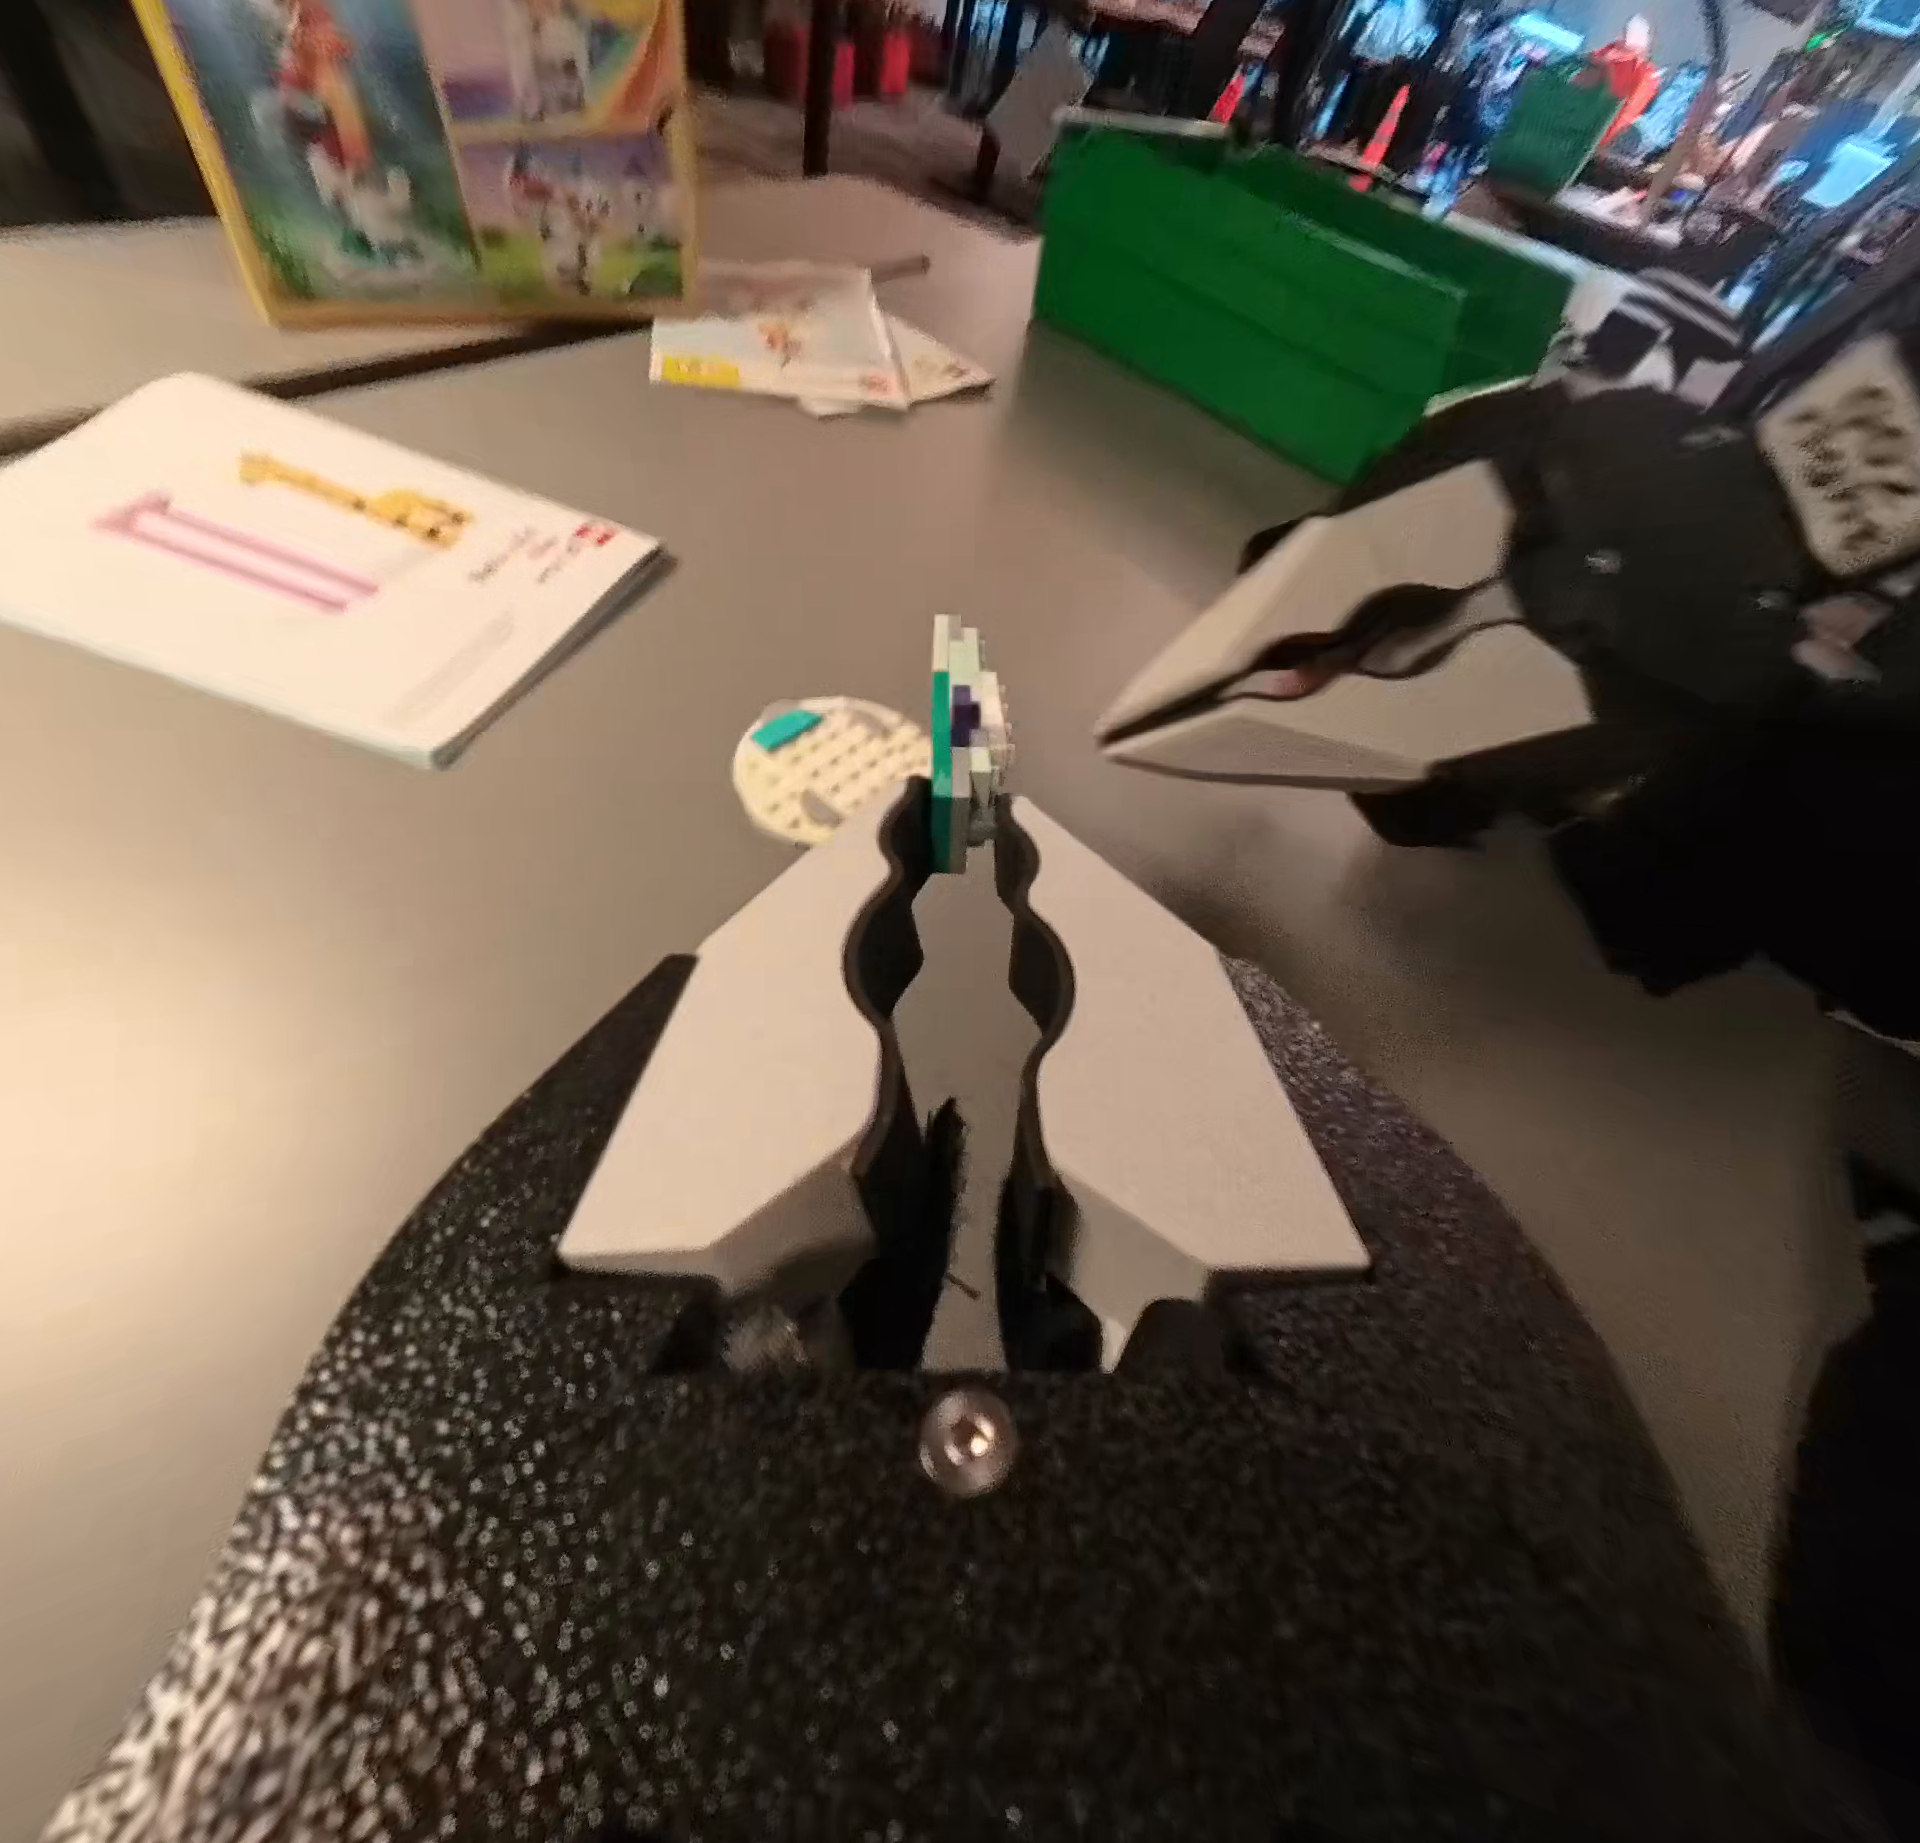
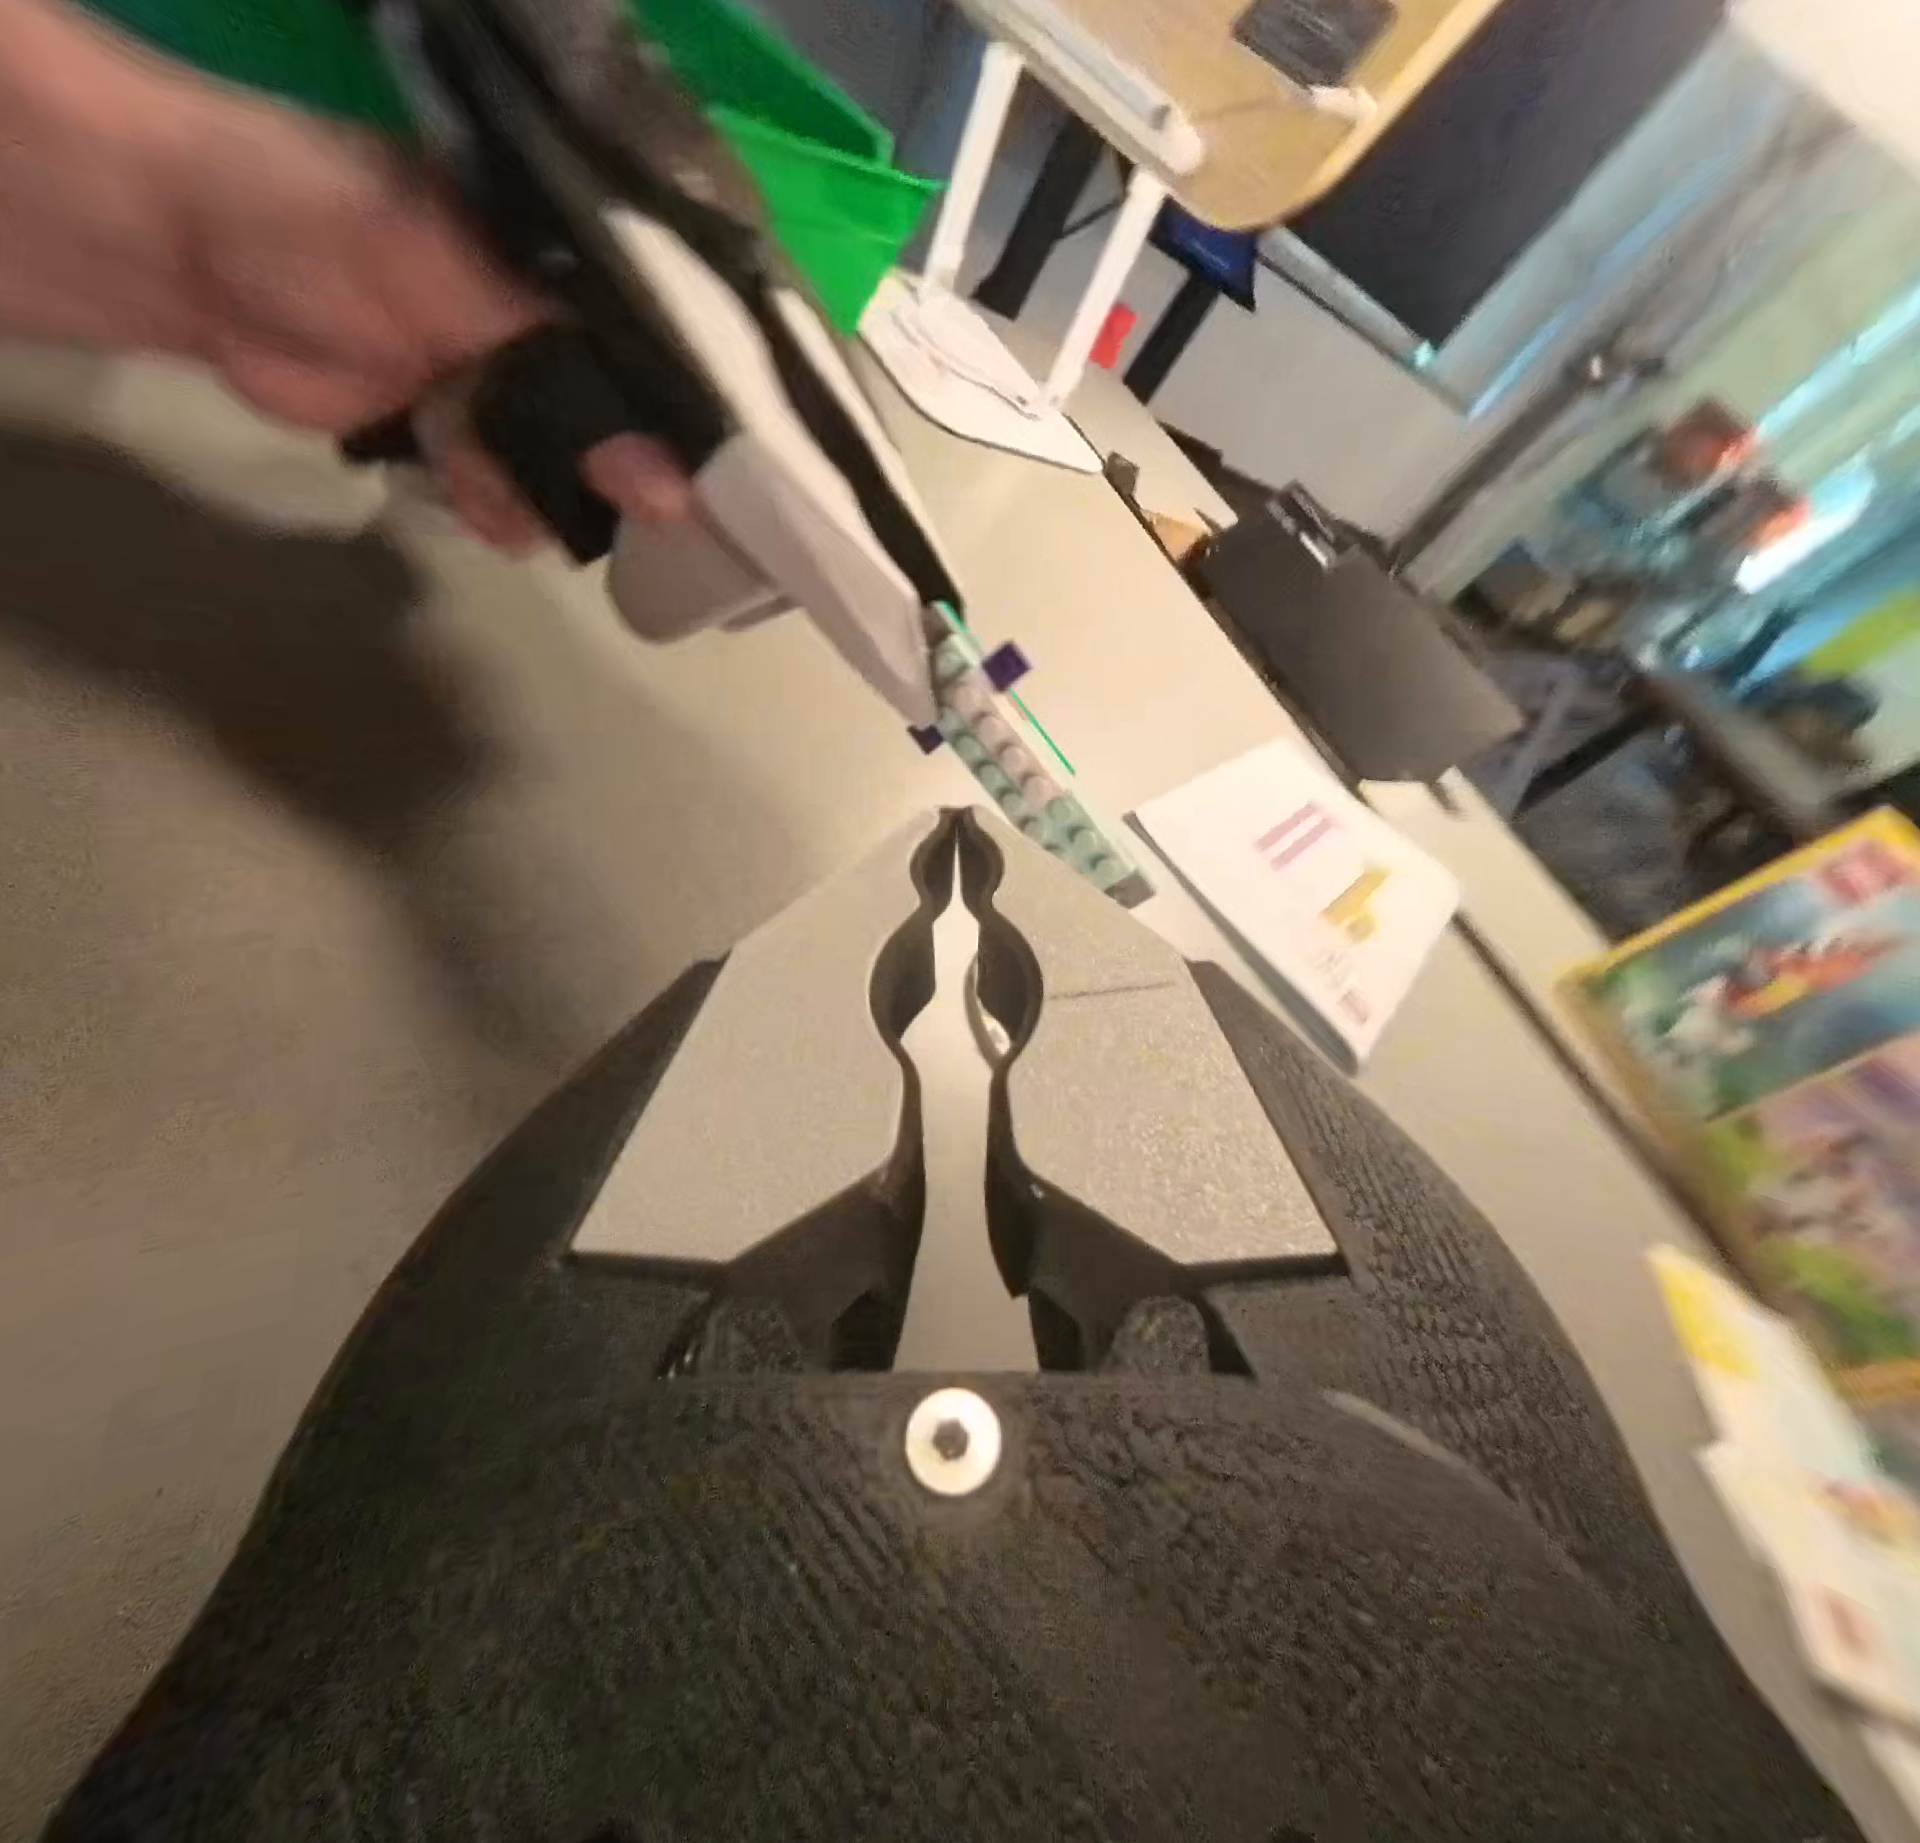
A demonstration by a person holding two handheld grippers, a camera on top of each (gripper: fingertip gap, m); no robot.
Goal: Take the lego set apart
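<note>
My left gripper (image 1: 961, 817) is shut on a flat lego piece (image 1: 966, 728), green-backed with pale teal, white and purple bricks, held on edge above the table. The same piece (image 2: 1013, 754) shows in the right wrist view, studs toward the camera, in the left gripper's fingers (image 2: 842, 609). A round cream studded plate (image 1: 821, 770) with a small teal tile lies on the table just behind and left of it. My right gripper (image 2: 956, 822) is shut and empty, its tips just short of the piece; in the left wrist view it (image 1: 1112, 739) comes in from the right.
A white instruction booklet (image 1: 301, 557) lies at the left, smaller leaflets (image 1: 810, 349) farther back. The set's box (image 1: 416, 110) stands at the far left. A green bin (image 1: 1268, 297) stands at the back right. A hand (image 2: 239, 245) holds the left gripper.
</note>
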